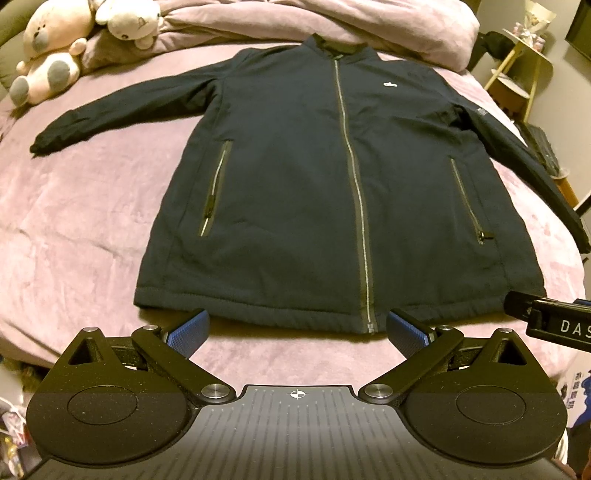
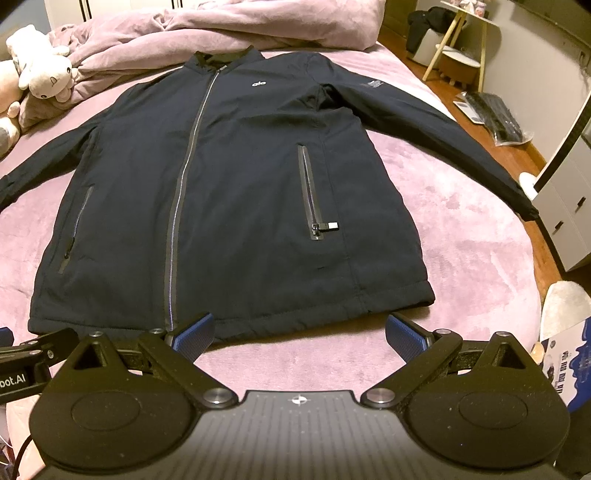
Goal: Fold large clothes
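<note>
- Grippers first: left gripper (image 1: 297,329) hangs over bare blanket just short of the jacket hem, jaws spread wide, nothing between the blue pads (image 1: 189,331).
- Right gripper (image 2: 300,332) sits the same way beside it, jaws wide apart and empty, tips close to the hem's right half.
- Strip of pink blanket (image 1: 291,354) lies free between both grippers and the hem.
- Jacket (image 1: 314,177), dark navy, lies flat and face up in the middle of the bed, zipped, hem nearest, collar far.
- Hem edge (image 2: 288,325) runs straight across, fully exposed.
- Right side of the jacket has wide open blanket up to the bed's edge; the right sleeve (image 2: 443,136) stretches out to that edge, cuff at the brink.
- Left sleeve (image 1: 122,110) spreads out over open blanket too.
- Further back on the left, stuffed toys (image 1: 55,55) sit near the left sleeve but clear of it.
- Bunched duvet (image 2: 229,29) crowds right behind the collar.
- Off the bed on the right, a small stool (image 2: 461,62) and white drawers (image 2: 565,218) stand on the floor.
</note>
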A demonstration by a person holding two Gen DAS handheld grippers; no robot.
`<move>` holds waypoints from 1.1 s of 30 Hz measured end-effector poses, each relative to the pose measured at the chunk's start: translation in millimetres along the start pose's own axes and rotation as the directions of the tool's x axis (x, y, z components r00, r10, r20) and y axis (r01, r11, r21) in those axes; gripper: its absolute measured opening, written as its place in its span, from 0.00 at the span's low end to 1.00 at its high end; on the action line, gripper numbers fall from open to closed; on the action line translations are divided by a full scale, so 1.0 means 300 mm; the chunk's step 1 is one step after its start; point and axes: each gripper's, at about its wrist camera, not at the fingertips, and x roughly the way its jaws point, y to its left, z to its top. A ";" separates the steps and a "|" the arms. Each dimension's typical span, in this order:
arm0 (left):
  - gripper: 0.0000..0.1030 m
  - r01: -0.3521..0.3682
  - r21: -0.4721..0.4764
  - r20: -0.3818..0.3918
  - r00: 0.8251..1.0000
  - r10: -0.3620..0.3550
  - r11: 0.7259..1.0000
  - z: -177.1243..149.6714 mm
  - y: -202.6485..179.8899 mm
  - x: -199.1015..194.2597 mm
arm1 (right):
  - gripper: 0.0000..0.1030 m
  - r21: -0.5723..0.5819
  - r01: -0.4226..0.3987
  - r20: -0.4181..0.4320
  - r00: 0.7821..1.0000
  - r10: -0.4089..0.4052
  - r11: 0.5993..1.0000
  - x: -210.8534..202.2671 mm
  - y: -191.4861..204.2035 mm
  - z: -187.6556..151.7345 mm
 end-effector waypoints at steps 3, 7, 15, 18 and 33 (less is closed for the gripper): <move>1.00 0.006 -0.003 -0.002 1.000 -0.006 1.000 0.002 0.003 0.008 | 0.96 0.002 -0.007 0.004 1.000 0.007 1.000 0.003 -0.005 -0.001; 1.00 0.042 -0.017 0.009 0.999 -0.042 0.999 0.005 0.017 0.021 | 0.96 0.009 -0.051 0.026 0.998 0.050 0.999 0.008 -0.015 -0.002; 1.00 0.106 -0.160 0.019 0.994 -0.104 0.981 0.066 0.103 0.136 | 0.96 0.115 -0.319 0.353 0.898 0.262 0.941 0.063 -0.203 0.021; 1.00 0.110 -0.185 0.044 0.994 -0.103 0.977 0.117 0.131 0.190 | 0.96 0.240 -0.427 0.299 0.887 0.352 0.872 0.167 -0.347 0.089; 1.00 0.029 -0.207 0.104 0.995 -0.008 0.978 0.347 0.121 0.515 | 0.52 0.887 -0.437 0.442 0.897 -0.007 0.149 0.747 -1.127 0.185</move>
